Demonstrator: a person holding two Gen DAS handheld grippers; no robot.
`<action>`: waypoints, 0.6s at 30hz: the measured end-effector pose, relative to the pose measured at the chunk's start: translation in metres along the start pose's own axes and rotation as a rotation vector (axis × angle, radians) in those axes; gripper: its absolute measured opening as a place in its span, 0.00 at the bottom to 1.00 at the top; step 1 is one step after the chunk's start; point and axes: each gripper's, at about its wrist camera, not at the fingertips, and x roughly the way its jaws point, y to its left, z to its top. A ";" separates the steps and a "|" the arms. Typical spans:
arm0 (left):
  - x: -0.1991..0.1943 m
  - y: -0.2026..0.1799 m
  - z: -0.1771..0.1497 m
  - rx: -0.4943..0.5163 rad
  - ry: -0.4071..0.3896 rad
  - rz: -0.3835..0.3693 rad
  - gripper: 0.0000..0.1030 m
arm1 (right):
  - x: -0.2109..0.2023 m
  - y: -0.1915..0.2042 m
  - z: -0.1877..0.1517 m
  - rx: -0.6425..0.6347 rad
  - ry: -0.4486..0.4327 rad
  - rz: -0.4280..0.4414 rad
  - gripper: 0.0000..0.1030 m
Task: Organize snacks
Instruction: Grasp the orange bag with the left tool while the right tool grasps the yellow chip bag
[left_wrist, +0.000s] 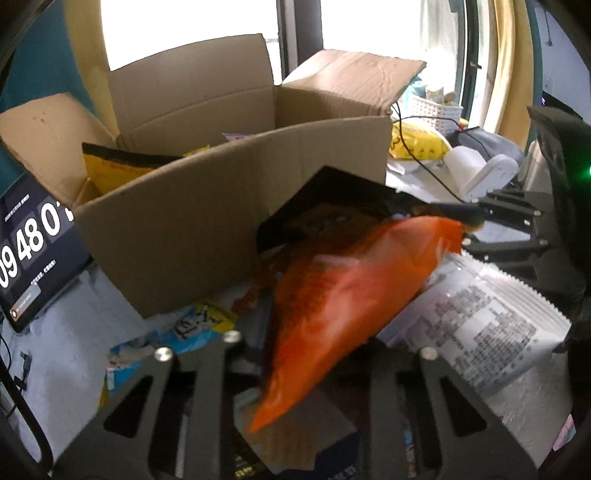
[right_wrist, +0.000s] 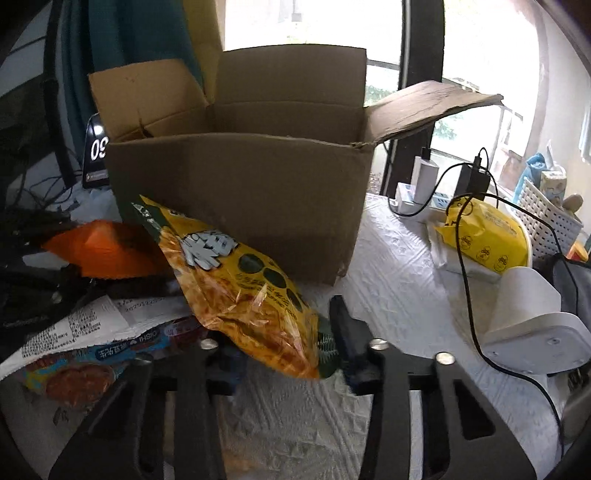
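The open cardboard box (right_wrist: 236, 192) is sitting toward the desk's (right_wrist: 399, 266) far edge. The left tongs (left_wrist: 295, 373) are gripping an orange bag (left_wrist: 332, 295) before it; the right tongs (right_wrist: 291, 354) are clamping a yellow bag (right_wrist: 243, 291) there too.

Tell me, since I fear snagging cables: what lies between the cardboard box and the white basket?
Right wrist view: beside the cardboard box, a power strip with chargers, black cables and a yellow duck-print pack before the white basket.
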 end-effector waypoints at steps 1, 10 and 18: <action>-0.002 0.001 0.000 -0.006 -0.006 -0.004 0.16 | -0.002 0.002 0.000 -0.004 -0.008 -0.003 0.32; -0.039 0.013 -0.005 -0.082 -0.075 -0.016 0.09 | -0.039 0.014 0.000 0.002 -0.068 -0.016 0.15; -0.074 0.023 -0.016 -0.163 -0.125 -0.046 0.06 | -0.081 0.021 -0.002 0.027 -0.123 -0.047 0.14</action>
